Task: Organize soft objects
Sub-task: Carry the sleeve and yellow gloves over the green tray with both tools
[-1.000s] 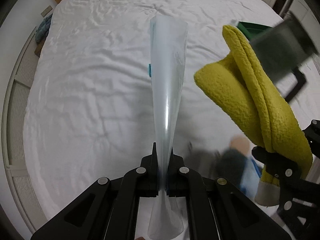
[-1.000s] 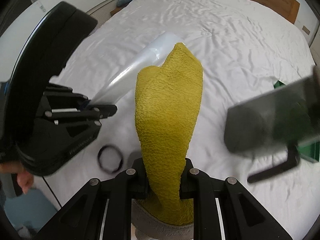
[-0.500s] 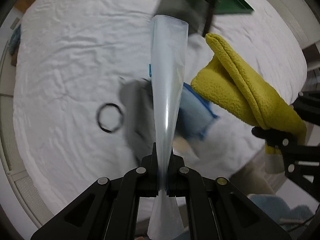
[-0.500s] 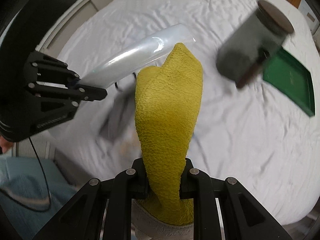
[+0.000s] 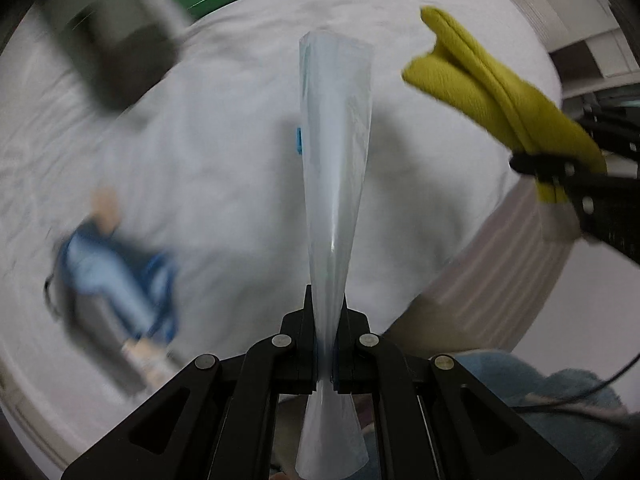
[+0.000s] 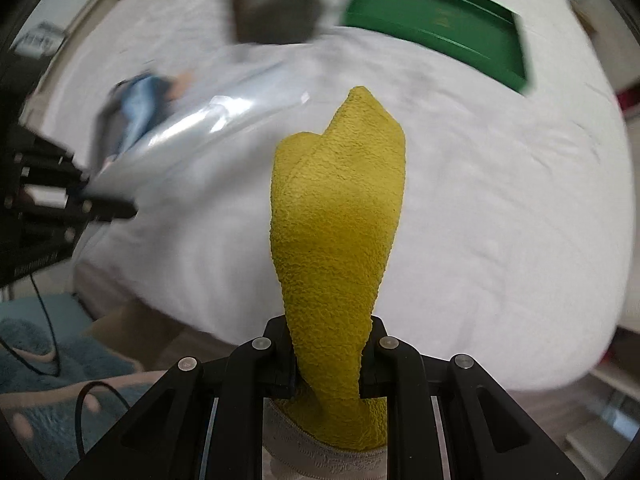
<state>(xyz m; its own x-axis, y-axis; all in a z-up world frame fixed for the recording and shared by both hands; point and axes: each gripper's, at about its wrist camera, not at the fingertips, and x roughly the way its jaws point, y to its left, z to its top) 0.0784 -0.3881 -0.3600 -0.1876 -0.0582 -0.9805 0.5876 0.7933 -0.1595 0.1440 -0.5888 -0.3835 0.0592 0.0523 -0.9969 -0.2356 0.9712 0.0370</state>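
Note:
My left gripper (image 5: 326,320) is shut on a clear plastic zip bag (image 5: 334,152) that stands up from its jaws over the white bed; the same bag (image 6: 192,120) shows at the left in the right wrist view. My right gripper (image 6: 328,344) is shut on a folded yellow fleece cloth (image 6: 340,220) with a grey band at its lower end. In the left wrist view that yellow cloth (image 5: 500,96) hangs at the right, apart from the bag. Both grippers point down over the bed's near corner.
A green tray (image 6: 436,28) lies on the white bed (image 6: 500,200) at the far side, beside a dark grey cylindrical container (image 6: 276,0). A blurred blue doll-like item (image 5: 116,264) lies on the sheet at left. The floor, a cable and a blue rug (image 6: 48,360) show below the bed edge.
Both grippers have swept sideways across the bed toward its corner, keeping their holds. The green tray and grey container now sit at the top of both views; the black ring has left view.

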